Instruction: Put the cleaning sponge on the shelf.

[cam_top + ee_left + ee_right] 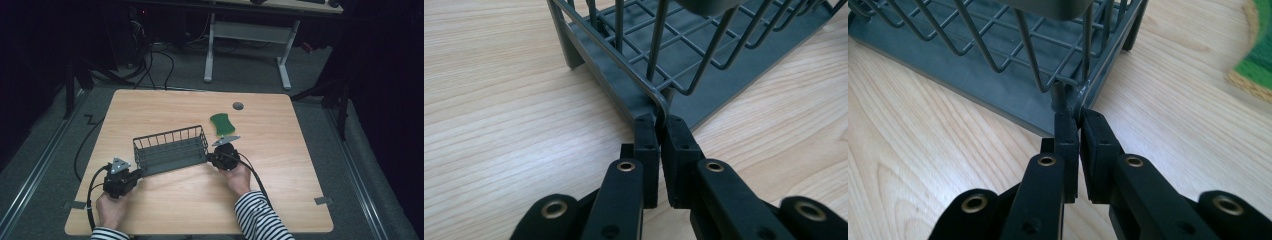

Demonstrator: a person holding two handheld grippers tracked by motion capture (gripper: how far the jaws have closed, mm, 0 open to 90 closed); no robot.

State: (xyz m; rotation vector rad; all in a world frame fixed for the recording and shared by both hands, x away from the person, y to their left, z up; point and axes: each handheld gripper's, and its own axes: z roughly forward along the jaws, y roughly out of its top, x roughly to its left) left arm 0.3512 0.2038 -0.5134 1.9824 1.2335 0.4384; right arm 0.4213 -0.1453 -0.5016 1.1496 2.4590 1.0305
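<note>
At opposite ends of the wire basket [170,149], left tongs [659,125] and right tongs [1079,117] pinch thin rim wire; uneven lifting could make it slip.

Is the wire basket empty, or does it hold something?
Empty: the wire basket shows only its bare grey floor; the green sponge lies outside it on the table.

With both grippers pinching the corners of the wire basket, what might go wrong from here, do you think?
1. The left gripper and the right gripper each clamp only a thin corner wire of the wire basket at their jaw tips, so it may slip or swivel if lifted.
2. Uneven pulling by the two hands could twist the basket.
3. The green sponge lies close behind the right corner; pushing the basket forward might shove it.
</note>
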